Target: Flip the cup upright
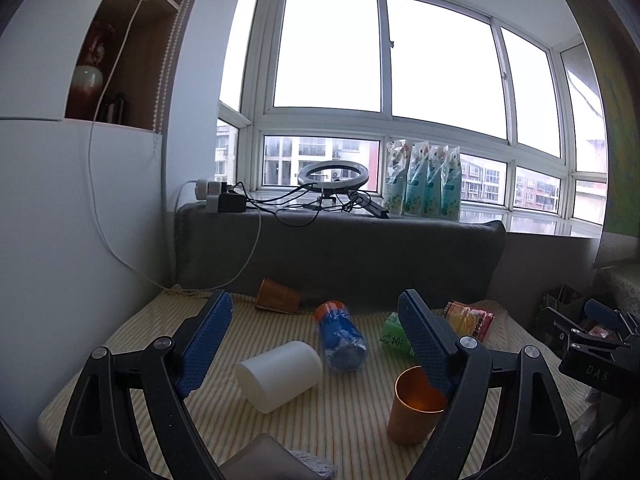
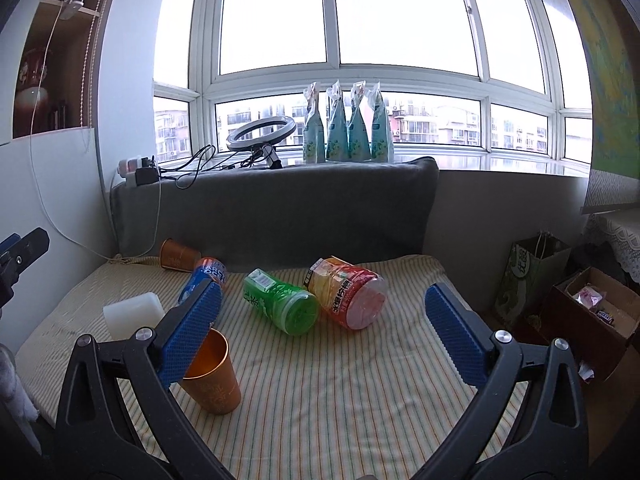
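A: Looking along the left gripper (image 1: 316, 332), jaws wide and empty; a white cup (image 1: 279, 375) lies sideways left of the upright orange cup (image 1: 416, 406).

B: Right gripper (image 2: 324, 312) equally wide, empty. A careless reach toward the white cup (image 2: 132, 314) could topple that orange cup (image 2: 214, 378).

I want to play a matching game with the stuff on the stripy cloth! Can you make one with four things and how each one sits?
Things:
1 near orange cup
2 white cup
3 far orange cup
4 green bottle

States:
A lying beside the red bottle
B standing upright, mouth up
C on its side by the grey cushion
D on its side, pale, near the blue bottle

Pairs: 1-B, 2-D, 3-C, 4-A
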`<state>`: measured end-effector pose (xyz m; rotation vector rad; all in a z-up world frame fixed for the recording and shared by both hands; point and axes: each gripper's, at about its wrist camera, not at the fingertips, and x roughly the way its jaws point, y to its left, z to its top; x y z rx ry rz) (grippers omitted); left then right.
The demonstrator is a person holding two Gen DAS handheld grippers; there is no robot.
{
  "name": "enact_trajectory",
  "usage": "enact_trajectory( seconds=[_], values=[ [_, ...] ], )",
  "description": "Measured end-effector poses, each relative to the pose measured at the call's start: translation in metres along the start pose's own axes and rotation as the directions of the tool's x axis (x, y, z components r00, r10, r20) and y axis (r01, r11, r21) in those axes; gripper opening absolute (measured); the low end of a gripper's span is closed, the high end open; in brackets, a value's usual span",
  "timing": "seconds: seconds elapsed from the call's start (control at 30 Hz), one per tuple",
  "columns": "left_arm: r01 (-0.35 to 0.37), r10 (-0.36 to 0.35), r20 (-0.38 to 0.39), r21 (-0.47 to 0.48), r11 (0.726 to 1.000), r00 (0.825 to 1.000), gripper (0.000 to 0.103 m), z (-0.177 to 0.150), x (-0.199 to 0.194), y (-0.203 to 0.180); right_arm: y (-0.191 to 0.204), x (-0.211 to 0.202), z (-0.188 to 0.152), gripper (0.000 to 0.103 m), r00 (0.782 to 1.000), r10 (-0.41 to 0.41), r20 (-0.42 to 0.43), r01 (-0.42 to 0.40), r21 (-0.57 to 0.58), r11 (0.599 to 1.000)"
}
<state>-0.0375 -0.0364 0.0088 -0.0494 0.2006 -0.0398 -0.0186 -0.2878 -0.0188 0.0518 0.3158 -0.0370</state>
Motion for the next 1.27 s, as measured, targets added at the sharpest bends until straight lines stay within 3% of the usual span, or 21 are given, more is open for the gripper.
enact_trajectory(
  seconds=[1.27],
  values=[
    [-0.011,0.011,0.009,0.032,0.999,1.0,0.085,0.0032,-0.0008,0.0003,0.0075,0.0039,-0.0037,0.103,1.0,0.015,-0.011,-0.015,-0.01,1.0]
  ],
)
